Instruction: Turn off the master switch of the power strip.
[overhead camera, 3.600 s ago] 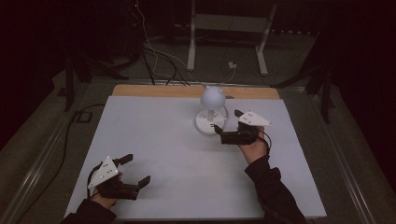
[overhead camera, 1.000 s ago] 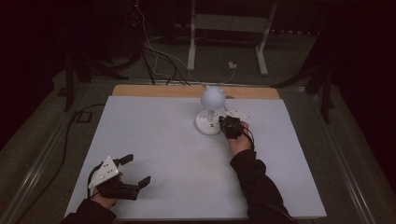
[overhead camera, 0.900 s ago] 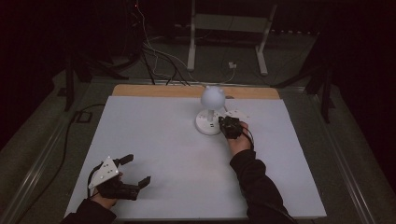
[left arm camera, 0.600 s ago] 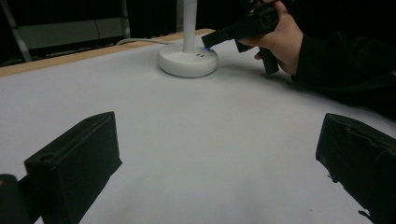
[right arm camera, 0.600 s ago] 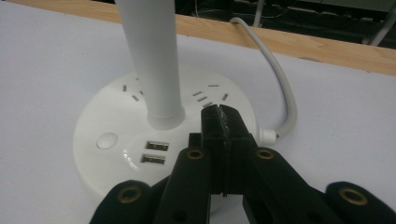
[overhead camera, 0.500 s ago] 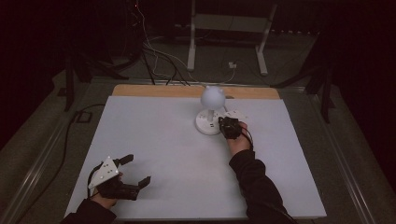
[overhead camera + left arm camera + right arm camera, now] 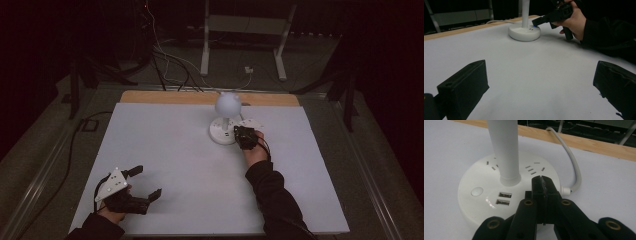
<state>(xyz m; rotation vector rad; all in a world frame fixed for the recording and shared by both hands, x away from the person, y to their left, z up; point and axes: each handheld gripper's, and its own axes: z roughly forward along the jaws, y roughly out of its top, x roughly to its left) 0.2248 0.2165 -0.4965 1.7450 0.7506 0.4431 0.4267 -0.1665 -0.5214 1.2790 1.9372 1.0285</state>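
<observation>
A white lamp stands at the back middle of the table: a globe head [image 7: 228, 103] on a stem [image 7: 504, 150] rising from a round base [image 7: 220, 135] [image 7: 524, 32]. The base [image 7: 474, 207] carries socket slots, two USB ports [image 7: 504, 198] and a round button [image 7: 477, 191]. My right gripper [image 7: 237, 134] [image 7: 541, 182] is shut with nothing between its fingers. Its tips lie over the base's right top, just right of the stem; I cannot tell whether they touch. My left gripper [image 7: 147, 181] [image 7: 540, 90] rests open at the near left, with only table between its fingers.
The lamp's white cable [image 7: 574, 170] runs from the base's right side over the wooden back edge [image 7: 200, 97]. The white table top [image 7: 165, 145] is wide between the two hands. Stand legs and cables [image 7: 165, 60] lie on the floor behind.
Since the earliest frame the right hand has rolled over and closed in on the lamp base. Over the last second nothing has visibly moved.
</observation>
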